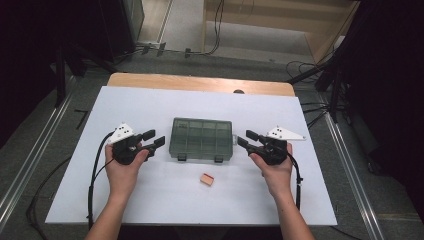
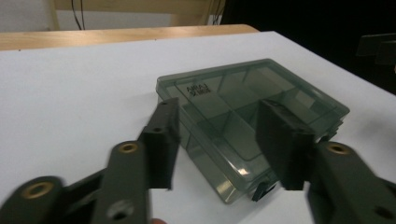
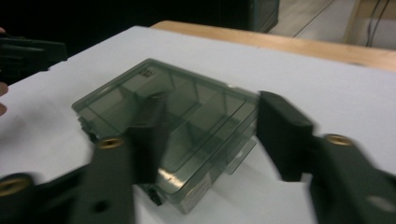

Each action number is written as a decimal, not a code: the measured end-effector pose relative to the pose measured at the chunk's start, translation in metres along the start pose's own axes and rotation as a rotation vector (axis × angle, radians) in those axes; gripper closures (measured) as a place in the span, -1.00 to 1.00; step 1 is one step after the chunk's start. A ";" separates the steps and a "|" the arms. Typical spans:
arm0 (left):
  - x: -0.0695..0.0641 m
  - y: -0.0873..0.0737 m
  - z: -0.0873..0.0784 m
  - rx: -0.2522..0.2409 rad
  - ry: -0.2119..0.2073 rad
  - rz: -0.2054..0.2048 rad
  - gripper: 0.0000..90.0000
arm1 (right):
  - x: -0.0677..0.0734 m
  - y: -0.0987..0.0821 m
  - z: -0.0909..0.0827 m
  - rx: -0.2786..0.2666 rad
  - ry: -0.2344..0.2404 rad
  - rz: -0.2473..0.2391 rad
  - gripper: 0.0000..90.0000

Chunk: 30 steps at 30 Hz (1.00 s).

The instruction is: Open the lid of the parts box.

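High view: a smoky clear plastic box (image 1: 202, 138) with a shut lid lies at the middle of the white table (image 1: 150, 200), its two latches on the 6 o'clock side. Dividers split it into small compartments, and every compartment that can be seen through the lid looks bare. A small tan block (image 1: 207, 179) lies on the table just off the box toward 6 o'clock, apart from it.

At 9 o'clock of the box, the left gripper (image 1: 154, 139) points at the box's short end, jaws partly apart with nothing between them and a gap left to the box. At 3 o'clock, the right gripper (image 1: 244, 138) mirrors it, jaws partly apart, tips close to the box's other end; whether they touch it I cannot tell. Both grippers' own views show the jaws spread with the box (image 2: 243, 121) (image 3: 173, 126) beyond them, not clamped.
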State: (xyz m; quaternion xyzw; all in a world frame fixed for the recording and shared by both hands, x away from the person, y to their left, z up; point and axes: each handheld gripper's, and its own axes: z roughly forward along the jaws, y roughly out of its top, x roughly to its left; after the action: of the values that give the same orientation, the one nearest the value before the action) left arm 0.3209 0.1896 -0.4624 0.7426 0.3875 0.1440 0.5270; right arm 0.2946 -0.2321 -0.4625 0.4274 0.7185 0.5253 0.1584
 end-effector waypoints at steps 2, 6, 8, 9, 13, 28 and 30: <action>0.002 -0.004 0.000 0.023 -0.024 -0.002 0.47 | 0.000 -0.001 0.002 0.025 0.049 -0.009 0.58; 0.007 -0.008 -0.002 0.052 -0.061 0.014 0.87 | 0.000 -0.006 0.008 0.095 0.093 -0.033 0.81; 0.008 -0.008 -0.003 0.065 -0.070 0.028 0.98 | -0.001 -0.007 0.010 0.110 0.095 -0.036 0.85; 0.008 -0.008 -0.003 0.083 -0.068 0.033 1.00 | -0.001 -0.008 0.011 0.123 0.096 -0.039 0.90; 0.009 -0.011 -0.004 0.119 -0.076 0.040 1.00 | 0.000 -0.010 0.011 0.169 0.091 -0.074 0.96; 0.007 -0.020 0.008 0.199 -0.125 0.052 1.00 | 0.001 -0.018 0.017 0.284 0.062 -0.139 0.97; 0.006 -0.021 0.009 0.210 -0.125 0.056 1.00 | 0.001 -0.019 0.018 0.302 0.056 -0.147 0.97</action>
State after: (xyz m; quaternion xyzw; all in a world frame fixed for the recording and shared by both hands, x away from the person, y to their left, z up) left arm 0.3218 0.1909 -0.4866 0.8118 0.3458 0.0707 0.4652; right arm 0.2978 -0.2215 -0.4868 0.3777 0.8227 0.4102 0.1103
